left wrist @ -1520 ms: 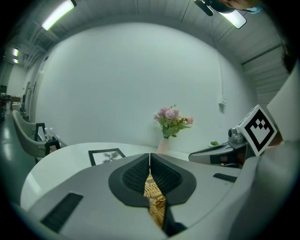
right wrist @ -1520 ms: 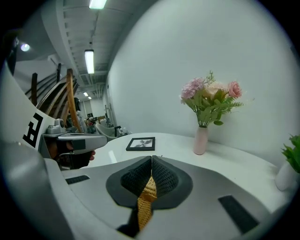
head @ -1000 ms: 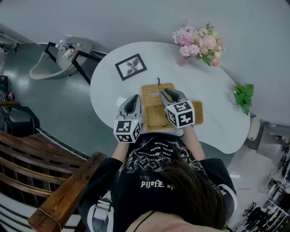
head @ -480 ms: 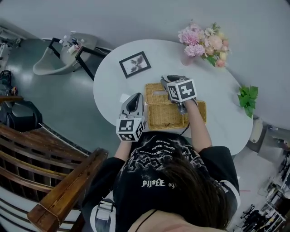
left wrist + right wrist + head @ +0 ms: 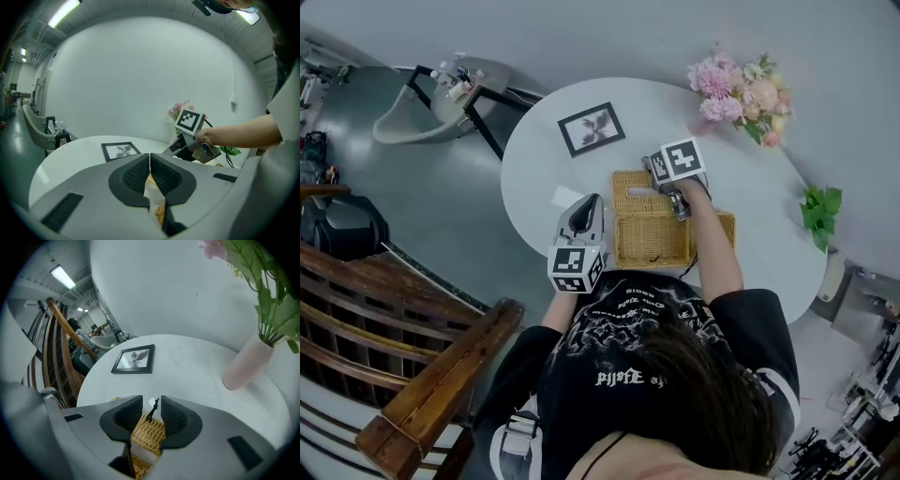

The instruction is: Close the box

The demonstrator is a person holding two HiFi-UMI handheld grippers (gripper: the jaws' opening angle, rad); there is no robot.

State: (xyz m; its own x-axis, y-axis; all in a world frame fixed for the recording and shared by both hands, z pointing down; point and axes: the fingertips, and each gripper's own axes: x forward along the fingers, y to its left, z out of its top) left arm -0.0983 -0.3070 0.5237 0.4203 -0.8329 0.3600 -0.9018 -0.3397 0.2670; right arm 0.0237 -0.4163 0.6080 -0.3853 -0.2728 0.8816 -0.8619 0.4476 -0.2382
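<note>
No words can be read here. The person's black T-shirt [image 5: 623, 378] bears white ornate lettering, too stylised to make out. The marker cubes [image 5: 577, 267] show only black-and-white squares.

We see a white worktop [image 5: 539, 164] with a rounded, bean-like outline. A dark framed picture [image 5: 591, 128] lies flat on it towards the far left. A woven box [image 5: 649, 234] sits near the middle, close to the near edge. Just left of the box lies a small white slip [image 5: 565, 197]. At the far right stands a pink vase [image 5: 246, 366] of flowers [image 5: 741, 84]. A green plant [image 5: 818, 208] stands at the right edge, well apart from the vase; we cannot make out its pot.
</note>
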